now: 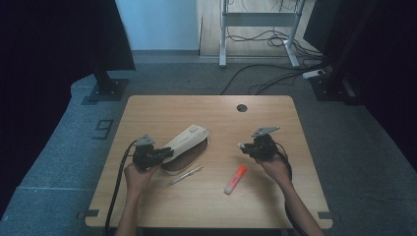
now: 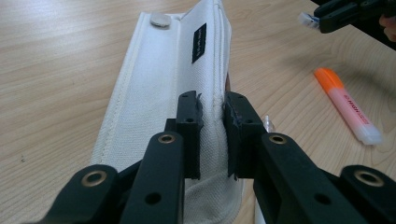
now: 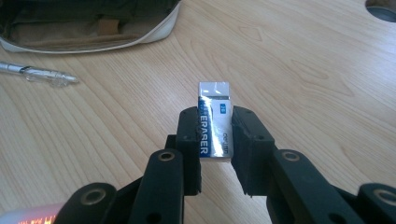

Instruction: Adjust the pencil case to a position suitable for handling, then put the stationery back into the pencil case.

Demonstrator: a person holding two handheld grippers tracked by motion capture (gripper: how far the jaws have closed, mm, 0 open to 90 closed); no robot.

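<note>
Wood-grain tabletop (image 1: 211, 196) stands on grey carpet, cables trailing behind it. Left gripper (image 2: 212, 116) has its fingers clamped on the raised flap of a white pencil case (image 2: 154, 84), whose interior is dim. Right gripper (image 3: 215, 135) pinches an eraser (image 3: 215, 121) above the tabletop. A pen (image 1: 185, 175) and orange highlighter (image 1: 235, 179) lie between them.

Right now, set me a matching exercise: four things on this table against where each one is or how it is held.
Things:
1. eraser
2. pencil case
3. highlighter
4. pen

States:
A. lying loose on the table just in front of the case's open mouth
B. flap pinched by the left gripper
C. clamped in the right gripper
D. lying loose, orange, nearer the right hand

Pairs: 1-C, 2-B, 3-D, 4-A
</note>
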